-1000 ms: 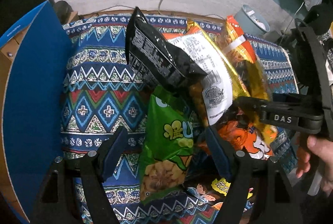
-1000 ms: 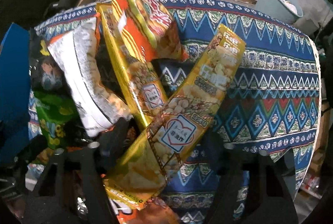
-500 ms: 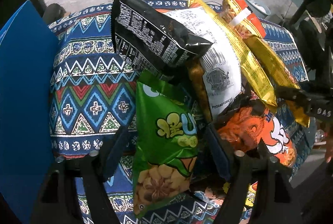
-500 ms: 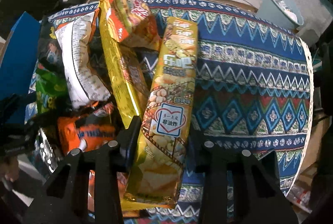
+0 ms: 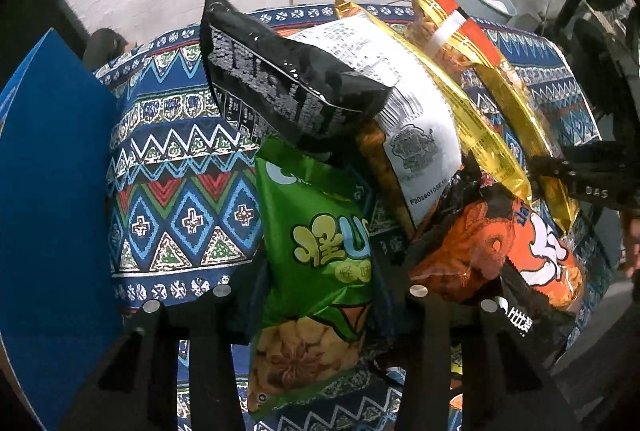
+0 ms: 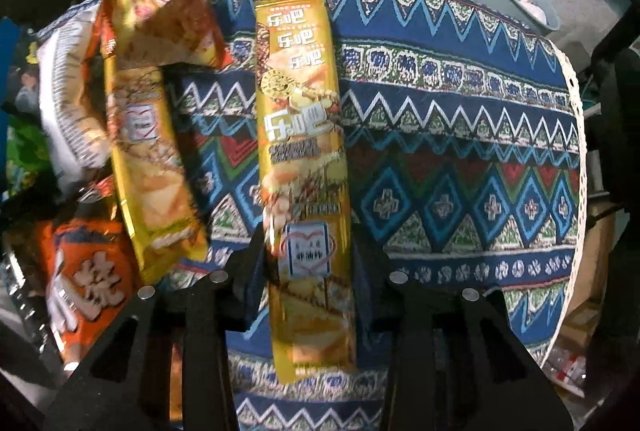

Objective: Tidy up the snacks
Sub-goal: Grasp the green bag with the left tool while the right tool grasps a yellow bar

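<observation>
both grippers closed on snack bags over the patterned cloth

left wrist view: the left gripper (image 5: pixel 318 295) is clamped on the green snack bag (image 5: pixel 316 271), which stands between its fingers at the near end of a pile; a black bag (image 5: pixel 280 87), a white bag (image 5: pixel 400 103) and an orange bag (image 5: pixel 492 251) crowd beside it on the patterned cloth (image 5: pixel 180 159).

right wrist view: the right gripper (image 6: pixel 310 271) pinches the long yellow snack bag (image 6: pixel 304 151), lengthwise over the cloth; a second yellow bag (image 6: pixel 148 159) lies just to its left.
</observation>
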`<control>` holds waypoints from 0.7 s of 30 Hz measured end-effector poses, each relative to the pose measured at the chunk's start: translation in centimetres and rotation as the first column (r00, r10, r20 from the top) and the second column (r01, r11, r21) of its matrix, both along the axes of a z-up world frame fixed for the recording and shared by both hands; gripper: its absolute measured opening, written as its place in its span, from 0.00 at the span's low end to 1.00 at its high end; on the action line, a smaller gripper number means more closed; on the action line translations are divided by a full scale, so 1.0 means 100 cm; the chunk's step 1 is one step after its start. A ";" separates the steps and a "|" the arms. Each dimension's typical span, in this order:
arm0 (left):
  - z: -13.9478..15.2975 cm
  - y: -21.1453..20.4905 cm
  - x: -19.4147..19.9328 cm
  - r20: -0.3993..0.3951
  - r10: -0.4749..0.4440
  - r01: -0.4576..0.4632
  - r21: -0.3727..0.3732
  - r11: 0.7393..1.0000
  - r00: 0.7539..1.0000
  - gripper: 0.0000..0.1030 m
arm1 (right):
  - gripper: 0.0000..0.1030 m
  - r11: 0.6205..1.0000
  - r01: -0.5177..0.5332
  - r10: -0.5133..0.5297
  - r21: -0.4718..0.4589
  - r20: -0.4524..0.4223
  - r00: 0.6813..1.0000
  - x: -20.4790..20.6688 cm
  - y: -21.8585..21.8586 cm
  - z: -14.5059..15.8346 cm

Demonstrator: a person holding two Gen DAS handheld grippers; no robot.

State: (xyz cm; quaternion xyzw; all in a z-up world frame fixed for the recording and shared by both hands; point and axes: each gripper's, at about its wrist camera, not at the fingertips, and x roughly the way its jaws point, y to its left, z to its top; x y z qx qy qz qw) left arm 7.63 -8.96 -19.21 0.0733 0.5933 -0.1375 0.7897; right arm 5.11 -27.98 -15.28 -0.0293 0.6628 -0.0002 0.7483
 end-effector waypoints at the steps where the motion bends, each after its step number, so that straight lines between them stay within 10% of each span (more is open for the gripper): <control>1: -0.001 0.001 0.000 0.000 0.001 -0.001 -0.003 1.000 1.000 0.45 | 0.36 1.000 -0.001 0.001 -0.008 0.006 1.000 0.001 0.000 -0.002; 12: -0.015 0.022 0.005 -0.043 0.058 -0.061 -0.061 0.996 0.997 0.59 | 0.42 0.999 -0.025 0.030 -0.048 0.114 0.993 0.028 0.008 -0.008; 21: -0.002 0.026 -0.004 0.016 0.017 -0.017 -0.005 1.000 1.000 0.41 | 0.28 0.995 -0.064 0.072 -0.075 0.111 0.991 0.026 0.022 -0.001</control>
